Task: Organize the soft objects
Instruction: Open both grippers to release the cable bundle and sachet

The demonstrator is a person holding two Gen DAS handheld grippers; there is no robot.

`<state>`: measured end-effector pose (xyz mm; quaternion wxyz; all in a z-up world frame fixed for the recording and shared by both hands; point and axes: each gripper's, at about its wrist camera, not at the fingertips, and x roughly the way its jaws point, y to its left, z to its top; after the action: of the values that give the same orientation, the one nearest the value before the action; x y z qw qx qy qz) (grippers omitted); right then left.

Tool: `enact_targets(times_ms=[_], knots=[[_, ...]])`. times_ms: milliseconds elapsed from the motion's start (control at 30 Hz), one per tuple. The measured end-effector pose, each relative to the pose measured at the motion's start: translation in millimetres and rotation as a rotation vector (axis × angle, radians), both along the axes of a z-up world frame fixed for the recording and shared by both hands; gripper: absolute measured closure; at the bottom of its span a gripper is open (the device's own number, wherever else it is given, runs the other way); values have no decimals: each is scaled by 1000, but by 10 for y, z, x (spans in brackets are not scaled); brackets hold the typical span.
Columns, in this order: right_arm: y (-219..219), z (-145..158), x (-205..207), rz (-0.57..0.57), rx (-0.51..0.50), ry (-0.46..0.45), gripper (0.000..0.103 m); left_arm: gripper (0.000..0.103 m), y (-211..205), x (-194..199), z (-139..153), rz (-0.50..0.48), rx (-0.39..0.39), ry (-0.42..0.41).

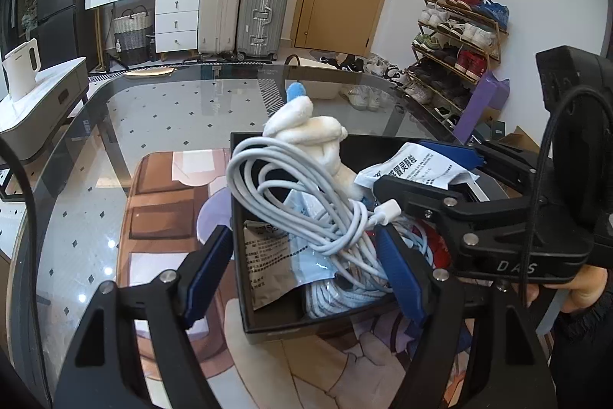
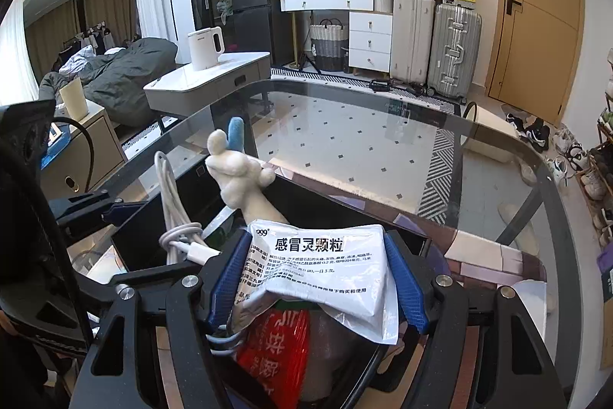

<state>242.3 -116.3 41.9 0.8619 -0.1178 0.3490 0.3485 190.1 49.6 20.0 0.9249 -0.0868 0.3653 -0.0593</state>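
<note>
A black box (image 1: 268, 321) sits on the glass table (image 1: 153, 110), stuffed with a coiled white cable (image 1: 287, 186), a white plush toy (image 1: 306, 125) with a blue tip, sachets and a red packet (image 2: 279, 340). My right gripper (image 2: 318, 278) is shut on a white printed sachet (image 2: 325, 263), which buckles between the blue pads just above the box; the same grip (image 1: 400, 165) shows in the left wrist view. My left gripper (image 1: 302, 271) stands open astride the box's left wall, one finger outside, the other against the cable coil. A grey sachet (image 1: 264, 255) lies between its jaws.
A patterned rug shows through the glass under the box. Left of the table stands a low cabinet (image 2: 214, 75) with a white kettle (image 2: 205, 48). Suitcases (image 1: 237, 10) and a door are at the back, and a shoe rack (image 1: 459, 37) is to the right.
</note>
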Motion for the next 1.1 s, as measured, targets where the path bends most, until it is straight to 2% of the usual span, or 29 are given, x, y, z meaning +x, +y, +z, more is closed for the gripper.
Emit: enact_targets(times_ms=[167,267,333,400,467,667,933,1100], knots=[[-1,7,-32,-1,-13,-10,27,20,6,0,34,5,37,-13],[-62,73,-54,-24,1,-34,15,18,-3,-25,62,3,56,-24],[-114,114,-61,-31,15,-34,4,9,-1,-59,90,1,55,-32],[-178,165,-93,-39,32,-36,3,2,37,-110,116,13,52,-46],[-260,207,-126,-54,39,-44,2,0,82,-154,154,24,36,-58],[-478,306,-370,-77,86,-46,1,0,186,-333,242,58,20,-98],[-592,343,-835,-78,123,-95,1,0,164,-618,304,102,82,-161],[-584,255,-1090,-78,132,-136,1,0,100,-789,295,116,126,-205]])
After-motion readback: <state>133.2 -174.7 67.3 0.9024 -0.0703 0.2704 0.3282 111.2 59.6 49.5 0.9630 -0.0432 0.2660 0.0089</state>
